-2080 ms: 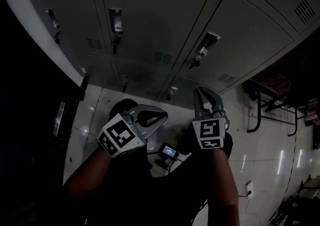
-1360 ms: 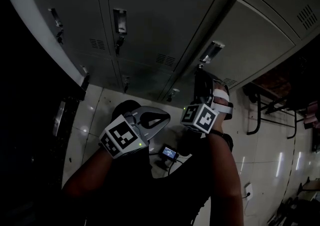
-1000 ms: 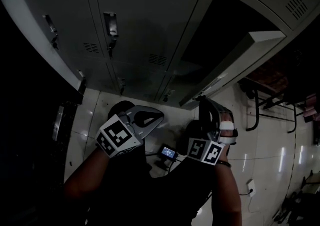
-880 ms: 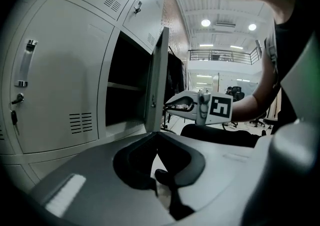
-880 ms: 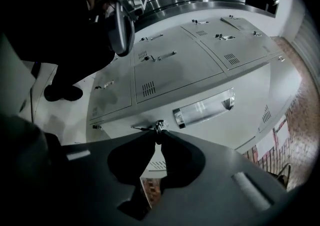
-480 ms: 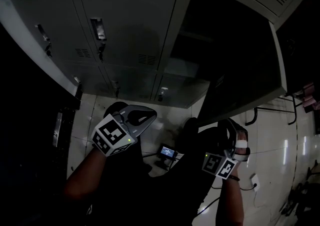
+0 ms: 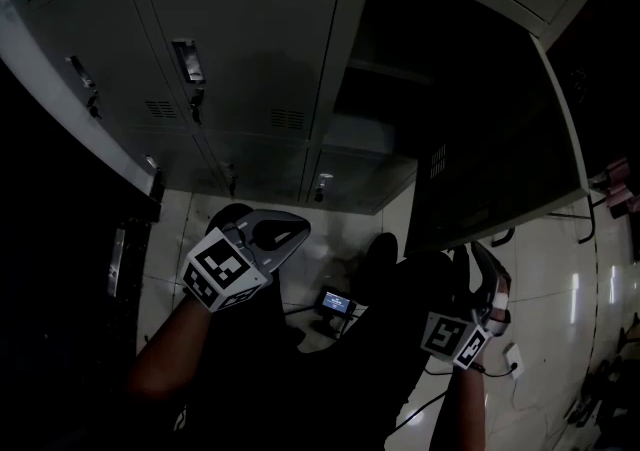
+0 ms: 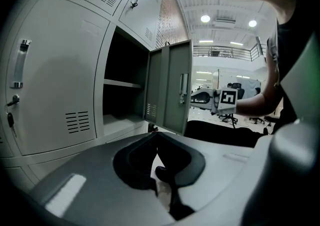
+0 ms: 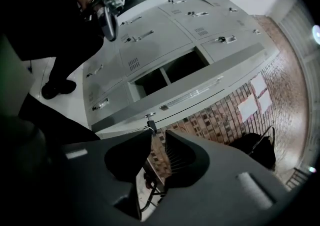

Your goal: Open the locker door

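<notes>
The locker door [image 7: 492,139] is hanging wide open beside its dark compartment [image 7: 410,49], so the opening is looking done. The right gripper [image 7: 480,257] is spreading its jaws just off the door's edge with nothing between them. The left gripper [image 7: 292,230] is idling, jaws together and empty, well apart.

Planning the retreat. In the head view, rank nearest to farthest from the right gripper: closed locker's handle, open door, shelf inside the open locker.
Right gripper, jaws opening, empty:
1. open door, just above it.
2. shelf, up-left inside the locker.
3. closed locker's handle, far upper left.
</notes>
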The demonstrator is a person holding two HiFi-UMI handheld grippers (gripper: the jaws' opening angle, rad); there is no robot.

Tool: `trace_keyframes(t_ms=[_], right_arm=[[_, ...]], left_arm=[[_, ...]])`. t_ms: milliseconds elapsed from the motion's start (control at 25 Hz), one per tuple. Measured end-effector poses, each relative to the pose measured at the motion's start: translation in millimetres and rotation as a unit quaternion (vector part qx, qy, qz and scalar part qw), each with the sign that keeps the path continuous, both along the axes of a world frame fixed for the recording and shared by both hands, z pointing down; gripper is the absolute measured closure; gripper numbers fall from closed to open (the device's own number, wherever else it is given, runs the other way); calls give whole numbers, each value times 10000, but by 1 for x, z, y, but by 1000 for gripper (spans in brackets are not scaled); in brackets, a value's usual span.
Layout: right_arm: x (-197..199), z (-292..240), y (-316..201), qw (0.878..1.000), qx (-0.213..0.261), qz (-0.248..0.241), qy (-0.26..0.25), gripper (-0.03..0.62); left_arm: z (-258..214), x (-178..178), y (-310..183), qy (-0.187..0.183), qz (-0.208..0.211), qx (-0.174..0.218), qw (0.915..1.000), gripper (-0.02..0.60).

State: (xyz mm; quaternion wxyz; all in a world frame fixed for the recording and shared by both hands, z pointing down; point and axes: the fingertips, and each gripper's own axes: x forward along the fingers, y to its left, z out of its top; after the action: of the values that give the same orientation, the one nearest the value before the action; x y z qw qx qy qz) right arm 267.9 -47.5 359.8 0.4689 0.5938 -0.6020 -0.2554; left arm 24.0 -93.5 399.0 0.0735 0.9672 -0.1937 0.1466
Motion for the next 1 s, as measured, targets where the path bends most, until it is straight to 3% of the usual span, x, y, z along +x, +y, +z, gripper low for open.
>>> trace_keyframes(t_ms=[80, 160, 280, 400, 600, 800, 880, 1000], right_arm=[[-8, -13, 9, 9991, 133, -64, -409, 505], [-27, -21, 13, 9929, 143, -423, -1103, 517], [-62, -17, 10, 9652, -36, -1054, -2393, 551], [-83, -9, 0, 9386, -204, -1278, -3198, 565], [-105, 6, -18, 9052, -511, -1458, -3960, 582], [-116, 22, -22, 8612, -1084, -1545, -4718, 592], [-118, 24, -21, 8550, -1213, -1604, -4781, 592], [-116, 27, -17, 8556, -1276, -1567, -4766, 594]], left_arm=[[0, 0, 0, -4, 5, -1, 10000, 569], [0, -1, 0, -11, 1, -1, 10000, 569], [0, -1, 0, -9, -13, 7, 10000, 569], [0, -1, 0, 7, -14, 11, 10000, 569], [-1, -3, 0, 26, -31, 12, 10000, 569], [-2, -3, 0, 33, -12, 15, 10000, 569], [-2, -4, 0, 27, -19, 17, 10000, 569], [-1, -3, 1, 11, -13, 5, 10000, 568]])
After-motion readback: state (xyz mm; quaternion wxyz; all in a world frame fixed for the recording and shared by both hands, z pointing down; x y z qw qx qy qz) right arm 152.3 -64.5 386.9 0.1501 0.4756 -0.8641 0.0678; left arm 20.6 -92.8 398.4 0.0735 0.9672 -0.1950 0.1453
